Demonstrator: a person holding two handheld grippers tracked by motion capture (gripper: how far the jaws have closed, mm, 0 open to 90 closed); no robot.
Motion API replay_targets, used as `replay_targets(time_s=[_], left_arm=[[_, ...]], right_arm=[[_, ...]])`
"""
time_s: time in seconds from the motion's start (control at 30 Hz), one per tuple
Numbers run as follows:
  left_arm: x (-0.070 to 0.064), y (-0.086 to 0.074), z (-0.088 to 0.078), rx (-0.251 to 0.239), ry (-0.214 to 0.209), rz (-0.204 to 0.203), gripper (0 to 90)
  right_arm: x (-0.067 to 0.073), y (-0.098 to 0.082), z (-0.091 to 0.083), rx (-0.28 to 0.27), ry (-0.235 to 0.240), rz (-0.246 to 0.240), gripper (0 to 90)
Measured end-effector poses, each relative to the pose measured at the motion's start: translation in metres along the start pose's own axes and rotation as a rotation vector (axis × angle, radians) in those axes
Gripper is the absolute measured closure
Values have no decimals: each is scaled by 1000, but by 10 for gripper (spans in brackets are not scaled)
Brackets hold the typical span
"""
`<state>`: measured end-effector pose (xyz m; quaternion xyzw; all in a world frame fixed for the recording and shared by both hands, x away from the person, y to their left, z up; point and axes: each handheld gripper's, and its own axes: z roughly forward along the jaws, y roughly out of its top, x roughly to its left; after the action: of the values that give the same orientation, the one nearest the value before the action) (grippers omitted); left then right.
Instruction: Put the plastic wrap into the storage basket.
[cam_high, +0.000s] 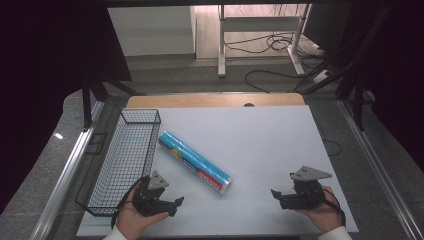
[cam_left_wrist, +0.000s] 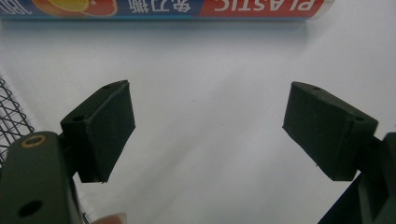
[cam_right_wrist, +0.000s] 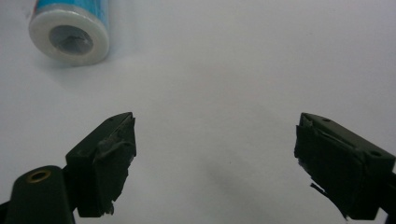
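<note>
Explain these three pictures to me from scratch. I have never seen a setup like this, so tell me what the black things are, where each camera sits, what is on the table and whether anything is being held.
There is no robot here: a person holds a hand-held claw in each hand. The high view looks down from above the person's side of the table, with the left claw at the lower left and the right claw at the lower right.

The other two pictures come from small cameras riding on the claws, each looking out along its own two black jaws. In both, the jaws stand wide apart with nothing between them, so nothing is held.

On the white tabletop lies a roll of plastic wrap in blue and red packaging, placed diagonally. A black wire basket, with nothing visible inside, stands along the left edge. The left claw's camera sees the roll's side, the right claw's its round white end.
</note>
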<state>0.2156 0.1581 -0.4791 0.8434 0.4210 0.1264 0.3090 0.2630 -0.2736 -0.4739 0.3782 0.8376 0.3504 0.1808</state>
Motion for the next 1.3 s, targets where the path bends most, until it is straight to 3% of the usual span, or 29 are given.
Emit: replay_targets(time_s=[0.4, 0.7, 0.9, 1.1, 1.3], left_arm=[[-2, -1, -1, -11, -3, 9, 167], [1, -3, -3, -21, 1, 1, 167], [1, -5, -5, -30, -11, 4, 167], [-2, -5, -7, -34, -21, 16, 167], [0, -6, -6, -33, -22, 10, 167]], right_arm=[[-1, 2, -3, 15, 29, 49, 160], [3, 11, -1, 41, 29, 55, 163], [12, 34, 2, 56, 71, 41, 159], [22, 62, 7, 32, 96, 33, 143], [31, 91, 26, 46, 128, 4, 144]])
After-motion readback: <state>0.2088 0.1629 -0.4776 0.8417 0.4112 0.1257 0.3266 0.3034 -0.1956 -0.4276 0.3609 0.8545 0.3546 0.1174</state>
